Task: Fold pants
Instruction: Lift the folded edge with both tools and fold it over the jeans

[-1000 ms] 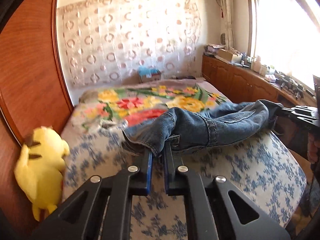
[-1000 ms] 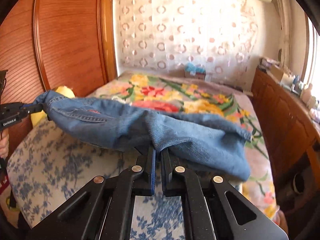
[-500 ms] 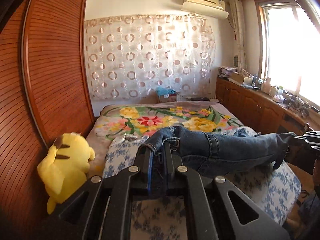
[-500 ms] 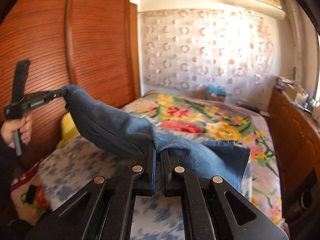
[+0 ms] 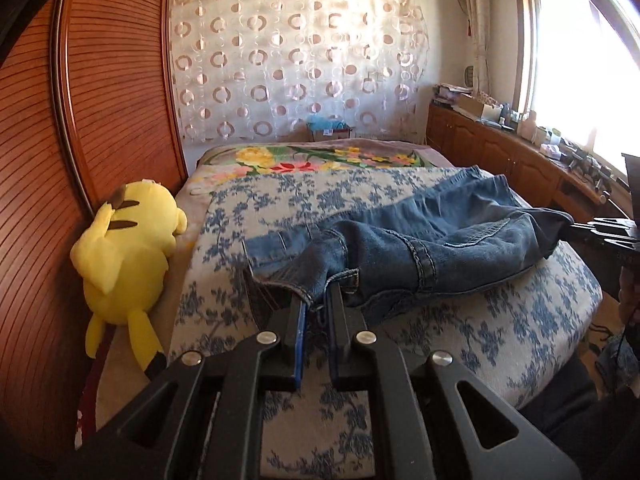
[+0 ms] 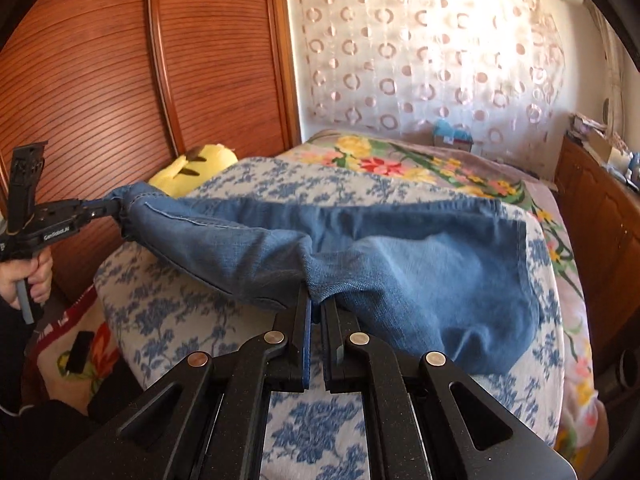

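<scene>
My left gripper (image 5: 316, 300) is pinched tight on one corner of the jeans (image 5: 420, 248), with blue cloth bunched between its two fingers. My right gripper (image 6: 316, 308) is pinched tight on another corner the same way. I hold two corners at once so the edge between them stays pulled straight and I can carry it like a flap. The rest of the jeans lies on the bed (image 5: 500, 328), on the white sheet with blue flowers (image 6: 180, 320), near the end closest to me. The far part looks flat, and the part near my grippers is lifted and saggy in the middle. I think I am in the middle of a fold, and the lifted edge needs to be laid down neatly. I count one pair of jeans and two grippers. Each gripper shows up in the other one's camera, and a hand (image 6: 24, 280) holds the left one. There is one yellow toy (image 5: 128, 248) lying beside the bed by the wooden wall (image 5: 100, 100). It is well apart from the jeans, so it should not get in my way.
</scene>
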Tool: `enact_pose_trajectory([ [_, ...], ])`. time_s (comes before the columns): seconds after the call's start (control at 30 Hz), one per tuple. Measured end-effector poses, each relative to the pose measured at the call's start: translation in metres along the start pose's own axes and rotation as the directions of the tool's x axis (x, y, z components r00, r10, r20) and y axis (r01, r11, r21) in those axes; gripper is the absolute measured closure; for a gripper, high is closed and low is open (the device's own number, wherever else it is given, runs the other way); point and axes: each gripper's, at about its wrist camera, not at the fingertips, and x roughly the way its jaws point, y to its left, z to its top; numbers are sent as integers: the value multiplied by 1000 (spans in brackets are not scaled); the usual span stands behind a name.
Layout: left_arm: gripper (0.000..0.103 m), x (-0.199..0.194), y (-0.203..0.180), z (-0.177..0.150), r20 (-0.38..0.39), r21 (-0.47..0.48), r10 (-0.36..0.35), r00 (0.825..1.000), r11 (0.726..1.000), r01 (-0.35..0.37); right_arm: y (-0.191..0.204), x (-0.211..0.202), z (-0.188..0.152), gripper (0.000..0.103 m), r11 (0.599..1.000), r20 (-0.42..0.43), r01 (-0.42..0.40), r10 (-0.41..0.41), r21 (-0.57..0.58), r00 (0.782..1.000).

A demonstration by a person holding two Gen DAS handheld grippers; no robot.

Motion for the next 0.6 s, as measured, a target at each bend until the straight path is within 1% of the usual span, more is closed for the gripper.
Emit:
enact_pose_trajectory([
  [0.1,94,-1,-10,-14,-28,15,-8,1000,1000,9,0,3,-12,100,1000,-29,5,-5,11,1000],
  [0.2,91,-3,-11,-25,-49,10,-21,999,1000,21,-3,2,-22,100,1000,-48,-5,6,26,999],
  [0.3,83,-9,-10,-29,-52,-2,-32,998,999,32,-6,-2,-30,98,999,-61,-11,13,39,998],
  [0.33,80,-10,-8,-29,-53,-5,-36,998,999,35,-6,-4,-30,97,999,-62,-11,13,39,998],
  [0.4,77,-14,-7,-29,-53,-3,-27,998,1000,27,-6,-8,-32,96,999,-60,-7,10,39,998],
  [0.43,73,-17,-6,-30,-51,-1,-24,998,1000,23,-7,-11,-33,96,999,-54,-3,5,41,999],
  [0.47,67,-18,-5,-30,-49,-1,-22,999,1000,21,-7,-14,-32,95,999,-49,3,-1,42,999],
  [0.6,62,-25,0,-27,-28,-6,-21,999,1000,21,-12,-20,-29,94,999,-30,22,-21,47,999],
])
